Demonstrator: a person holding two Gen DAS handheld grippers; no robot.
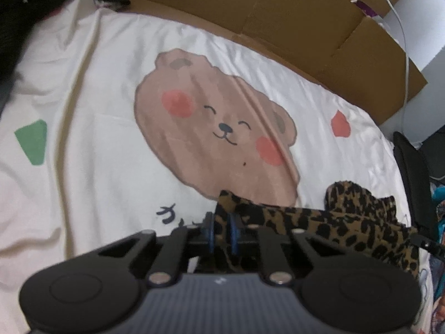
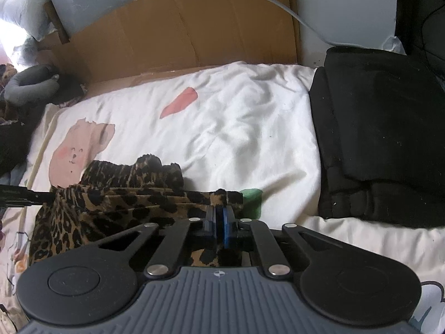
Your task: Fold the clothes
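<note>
A leopard-print garment [image 1: 347,222] lies bunched on a white bed sheet [image 1: 91,64] printed with a brown bear face. In the left wrist view my left gripper [image 1: 222,222] is shut on one corner of that garment, the cloth pinched between its blue pads. In the right wrist view the same leopard-print garment [image 2: 111,203] stretches leftwards, and my right gripper [image 2: 221,214] is shut on its other corner. The black tip of the left gripper [image 2: 25,194] shows at the far left edge of that view, holding the cloth taut between the two.
Flattened brown cardboard [image 1: 278,19] lines the far side of the bed. A stack of folded black clothes [image 2: 383,139] sits on the sheet to the right. A grey rolled item [image 2: 30,83] lies at the far left. A white cable [image 1: 403,41] hangs at the right.
</note>
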